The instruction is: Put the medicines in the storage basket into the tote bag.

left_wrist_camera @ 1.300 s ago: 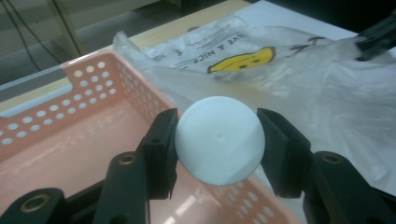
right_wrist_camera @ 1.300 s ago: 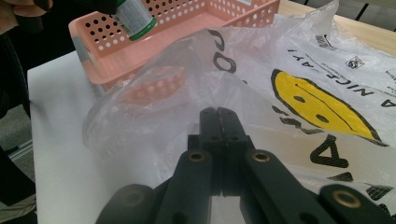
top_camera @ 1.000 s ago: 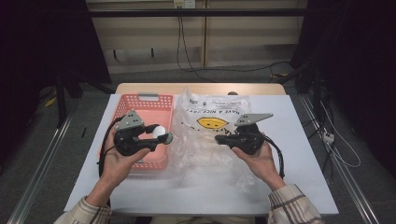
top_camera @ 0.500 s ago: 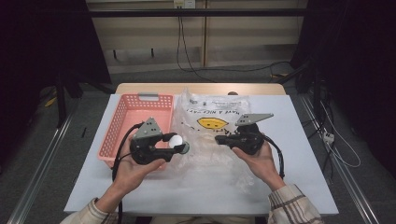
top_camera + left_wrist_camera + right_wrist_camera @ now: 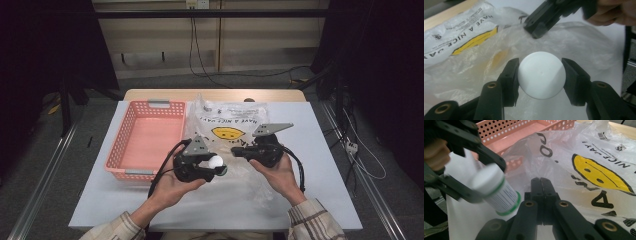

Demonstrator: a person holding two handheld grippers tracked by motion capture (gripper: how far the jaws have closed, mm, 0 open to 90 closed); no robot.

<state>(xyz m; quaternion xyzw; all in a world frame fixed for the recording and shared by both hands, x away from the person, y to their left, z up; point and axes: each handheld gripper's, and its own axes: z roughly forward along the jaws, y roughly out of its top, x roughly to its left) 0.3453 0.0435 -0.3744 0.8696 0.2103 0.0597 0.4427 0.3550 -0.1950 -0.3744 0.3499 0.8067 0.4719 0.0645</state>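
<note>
left tool (image 5: 216, 162) – jaws clamped, part-open | right tool (image 5: 235, 150) – jaws fully closed

1 pink basket (image 5: 150, 142), 1 plastic bag (image 5: 235, 120), 1 white bottle (image 5: 216, 161), 2 grippers.

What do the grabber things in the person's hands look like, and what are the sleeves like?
Both are black. The left gripper and the right gripper each have two chunky black jaws with brass-coloured rivets, a grey three-cornered plate on top, and a black cable trailing back. The sleeves are plaid, beige with dark stripes.
</note>
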